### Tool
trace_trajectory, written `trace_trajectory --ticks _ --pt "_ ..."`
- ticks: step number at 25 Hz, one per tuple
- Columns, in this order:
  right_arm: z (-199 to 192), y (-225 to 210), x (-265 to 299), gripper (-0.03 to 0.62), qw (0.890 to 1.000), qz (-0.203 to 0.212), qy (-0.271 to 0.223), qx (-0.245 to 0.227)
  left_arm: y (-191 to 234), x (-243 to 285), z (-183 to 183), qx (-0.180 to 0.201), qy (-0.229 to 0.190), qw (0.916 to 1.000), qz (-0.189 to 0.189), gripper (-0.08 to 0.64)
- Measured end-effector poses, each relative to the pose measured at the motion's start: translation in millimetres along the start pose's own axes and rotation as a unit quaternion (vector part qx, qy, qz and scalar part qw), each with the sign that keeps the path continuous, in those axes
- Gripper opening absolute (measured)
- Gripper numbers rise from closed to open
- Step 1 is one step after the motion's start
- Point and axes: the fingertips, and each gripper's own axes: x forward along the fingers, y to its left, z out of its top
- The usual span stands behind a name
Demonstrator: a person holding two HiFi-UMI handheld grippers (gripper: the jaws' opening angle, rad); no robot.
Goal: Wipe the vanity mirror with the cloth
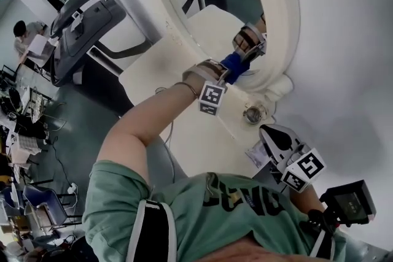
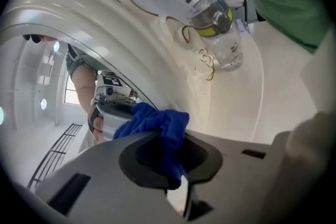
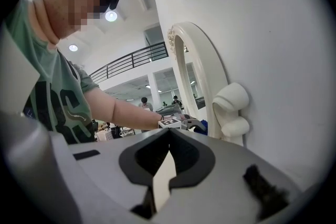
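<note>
Nearest, over the cream worktop's (image 1: 209, 138) near corner: right gripper (image 1: 273, 137), jaws closed on nothing; ahead, left gripper (image 1: 230, 73) pinching crumpled blue cloth (image 1: 236, 63) against the bottom of the white-framed oval vanity mirror (image 1: 284, 15) (glass and long axis running up from the jaws).

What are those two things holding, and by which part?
The left hand-held gripper pinches the blue cloth by a bunched fold; the right hand-held gripper is shut, holding nothing.
</note>
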Motion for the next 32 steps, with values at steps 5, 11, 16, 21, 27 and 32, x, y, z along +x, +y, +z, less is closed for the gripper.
trace_trajectory --ticks 5,11,16,21,27,32 --pt "8 -4 3 0.012 1.000 -0.006 -0.014 -0.015 55 -37 -31 -0.081 -0.008 0.9956 0.048 0.055" --pt "17 -7 6 0.012 0.999 -0.008 -0.030 -0.032 230 -157 -51 -0.100 -0.024 0.9632 0.248 0.055" --pt "24 -4 5 0.012 0.998 -0.008 -0.041 -0.037 327 -231 -45 -0.084 -0.023 0.9367 0.339 0.055" --pt "27 -6 6 0.012 0.998 -0.005 -0.051 -0.040 344 -241 -46 -0.064 -0.003 0.9406 0.333 0.057" --pt "24 -3 4 0.012 0.998 0.000 -0.046 -0.034 340 -231 -35 -0.032 0.026 0.9407 0.337 0.055" --pt "20 2 10 0.012 0.999 0.007 -0.037 -0.026 332 -226 -30 0.000 0.039 0.9416 0.335 0.055"
